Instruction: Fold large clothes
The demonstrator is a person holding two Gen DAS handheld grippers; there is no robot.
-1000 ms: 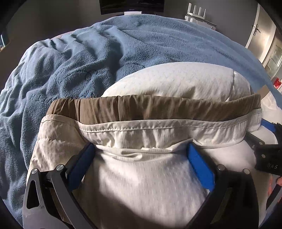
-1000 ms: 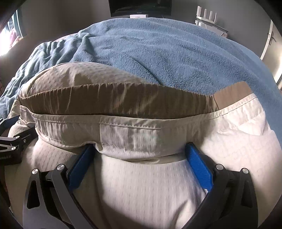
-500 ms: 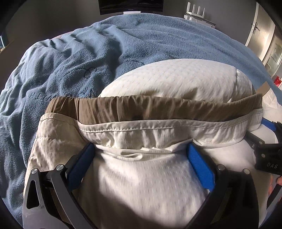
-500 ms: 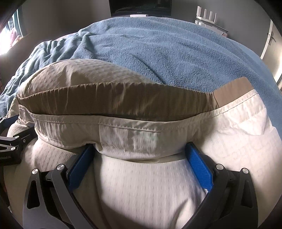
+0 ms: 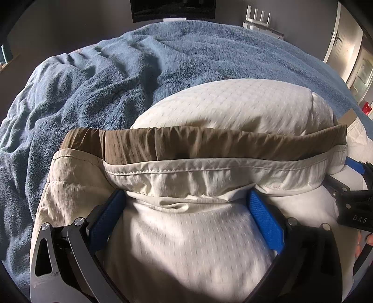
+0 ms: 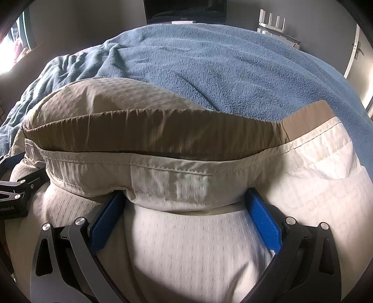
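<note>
Bunched garment (image 5: 191, 244) fills both tools – blanket (image 5: 116, 77) beyond seems open (rumpled).

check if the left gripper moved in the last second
Yes, slightly. In the left wrist view the monitor and the blue blanket have slid up the frame, so the left gripper has tilted down or sunk a little.

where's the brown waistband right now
In both wrist views the brown waistband runs across mid-frame, just above the cream hem by the left gripper and right gripper, with the blue blanket behind.
</note>
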